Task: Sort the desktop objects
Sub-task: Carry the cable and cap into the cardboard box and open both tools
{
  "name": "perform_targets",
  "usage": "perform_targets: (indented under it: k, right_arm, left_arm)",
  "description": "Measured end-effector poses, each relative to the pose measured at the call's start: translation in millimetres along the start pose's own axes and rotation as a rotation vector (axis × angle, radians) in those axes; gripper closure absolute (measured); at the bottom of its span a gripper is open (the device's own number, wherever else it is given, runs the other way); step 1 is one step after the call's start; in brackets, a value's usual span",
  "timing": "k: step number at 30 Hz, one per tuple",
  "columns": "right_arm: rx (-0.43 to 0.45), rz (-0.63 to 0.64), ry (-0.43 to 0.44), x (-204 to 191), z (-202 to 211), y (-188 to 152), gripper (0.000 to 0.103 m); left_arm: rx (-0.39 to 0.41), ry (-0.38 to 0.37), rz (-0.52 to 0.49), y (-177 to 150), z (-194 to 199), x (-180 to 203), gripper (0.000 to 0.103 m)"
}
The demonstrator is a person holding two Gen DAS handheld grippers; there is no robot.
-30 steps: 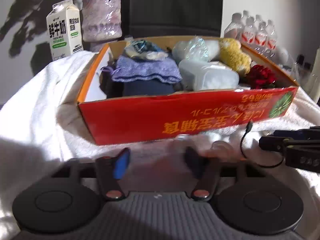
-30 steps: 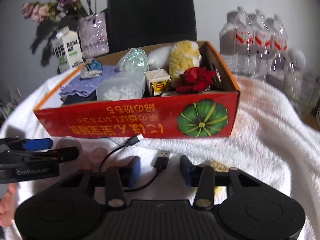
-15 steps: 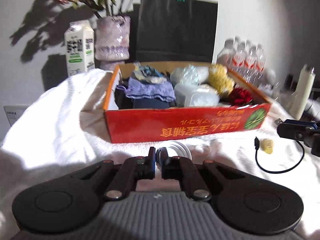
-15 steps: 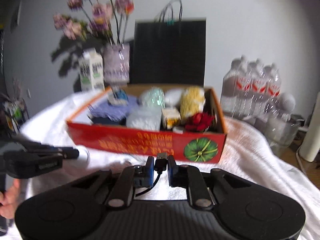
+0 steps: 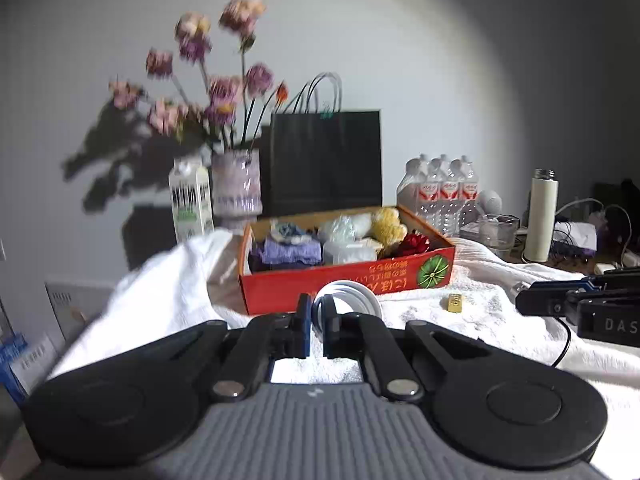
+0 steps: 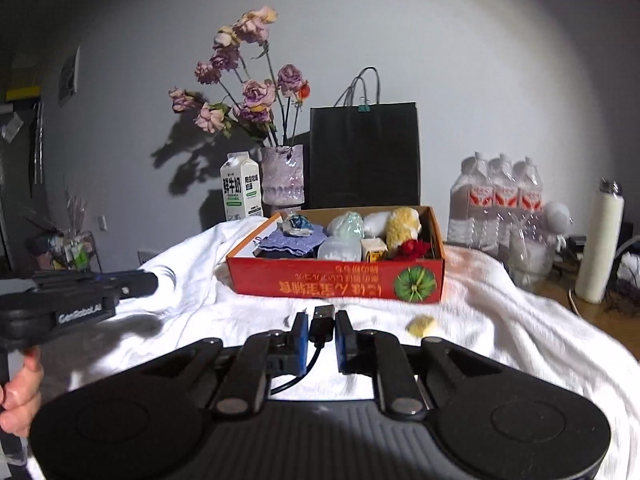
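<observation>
Now, all places given rel. to the red box (image 6: 338,280).
Red box: open cardboard carton on the white towel (image 6: 500,320), printing upside down, green pumpkin pic on its front right corner; packed w/ soft items.
Left gripper (image 5: 315,326): jaws closed on a white ring (image 5: 348,300), prob. a tape roll; the ring is pinched by its near rim, stands on edge in front of the box's front wall, which shows behind it.
Right gripper (image 6: 322,330): jaws closed on the black USB plug (image 6: 323,322) of a cable; plug points toward the box front, cord hangs down behind the pads.
Small yellow block (image 5: 455,303): on the towel, in front of the box's right corner, apart from both tools.
Box contents: purple cloth (image 6: 290,242) at left, clear plastic tub (image 6: 340,248) mid, yellow plush (image 6: 406,224) and red flower (image 6: 414,248) at right.
Behind box: milk carton (image 6: 240,186), vase w/ dried roses (image 6: 282,176), black paper bag (image 6: 364,152).
Right of box: shrink-wrapped water bottles (image 6: 496,200), white flask (image 6: 598,244).
Person's hand (image 6: 20,392): far left of box, holding the left tool's handle.
</observation>
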State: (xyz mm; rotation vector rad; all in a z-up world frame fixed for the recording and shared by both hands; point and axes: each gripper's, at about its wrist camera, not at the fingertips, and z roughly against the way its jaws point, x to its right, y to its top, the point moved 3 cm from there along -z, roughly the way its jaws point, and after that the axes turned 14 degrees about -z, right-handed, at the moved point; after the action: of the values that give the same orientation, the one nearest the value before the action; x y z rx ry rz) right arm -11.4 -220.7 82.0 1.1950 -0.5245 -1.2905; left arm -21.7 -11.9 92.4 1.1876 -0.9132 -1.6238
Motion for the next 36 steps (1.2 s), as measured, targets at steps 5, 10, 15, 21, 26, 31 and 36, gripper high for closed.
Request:
perform_targets:
  k: [5, 10, 15, 21, 26, 31, 36]
  right_arm:
    - [0.017, -0.013, -0.017, 2, 23, -7, 0.091]
    - [0.025, -0.011, -0.014, -2, 36, -11, 0.091]
    - [0.06, 0.002, 0.01, -6, 38, 3, 0.091]
    - [0.106, 0.058, 0.059, -9, 28, 44, 0.091]
    - [0.152, 0.075, 0.066, 0, -15, 102, 0.091]
    - [0.111, 0.044, 0.049, 19, -98, 169, 0.091]
    - [-0.002, 0.035, -0.024, 41, -205, 202, 0.091]
  left_arm:
    - [0.007, -0.037, 0.011, 0, 18, 6, 0.098]
    - [0.042, -0.065, 0.018, 2, 35, 11, 0.098]
    - [0.053, -0.099, 0.016, 11, 32, 8, 0.098]
    - [0.07, -0.115, 0.042, 33, 5, -18, 0.098]
    - [0.027, -0.155, 0.091, 63, -56, -56, 0.098]
    - [-0.045, -0.156, 0.116, 104, -149, -88, 0.098]
    - [-0.154, -0.143, 0.129, 117, -249, -100, 0.098]
